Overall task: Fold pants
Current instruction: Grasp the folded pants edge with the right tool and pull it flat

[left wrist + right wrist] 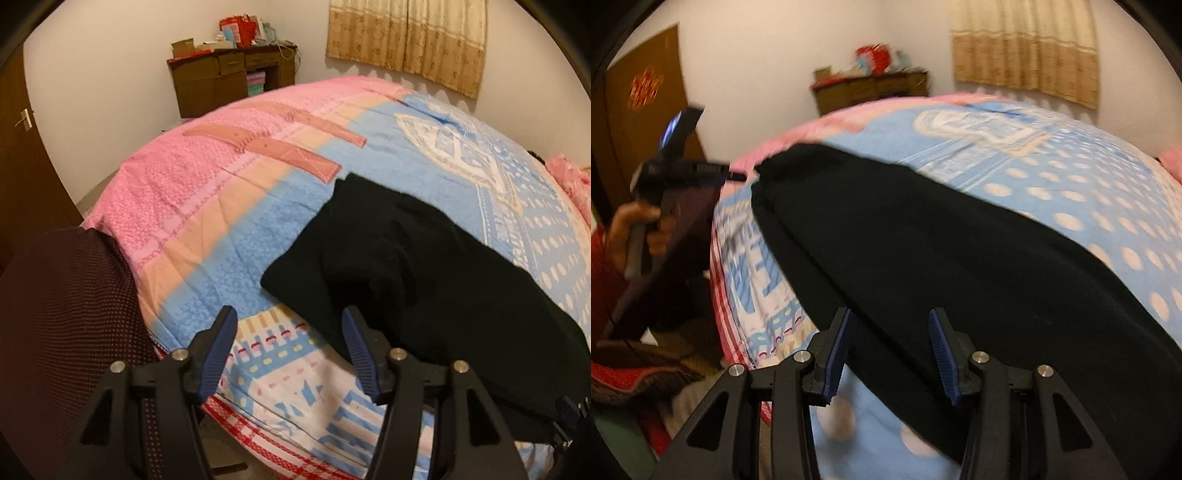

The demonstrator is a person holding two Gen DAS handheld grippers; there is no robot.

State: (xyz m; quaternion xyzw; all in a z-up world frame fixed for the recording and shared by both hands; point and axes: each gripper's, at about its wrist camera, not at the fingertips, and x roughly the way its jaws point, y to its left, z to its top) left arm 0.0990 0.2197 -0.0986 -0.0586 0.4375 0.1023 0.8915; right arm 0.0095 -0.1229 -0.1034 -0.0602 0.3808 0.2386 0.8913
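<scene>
Black pants [424, 266] lie folded lengthwise in a long strip on the patterned bedspread [221, 206], running from the middle of the bed to its near right edge. My left gripper [290, 326] hovers open over the bed's near edge. Its right finger sits just over the pants' left border and only bedspread shows between the pads. In the right wrist view the pants [923, 229] stretch away toward the upper left. My right gripper [890, 326] is open above their near part, with black cloth seen through the gap. The left gripper [737, 175] shows at the pants' far end, held by a hand [639, 225].
A dark mesh chair back [66, 314] stands against the bed's near left corner. At the far wall are a cluttered wooden desk [229, 81] and a beige curtain [406, 37]. A brown door [18, 122] is on the left and a pink pillow [569, 177] on the right.
</scene>
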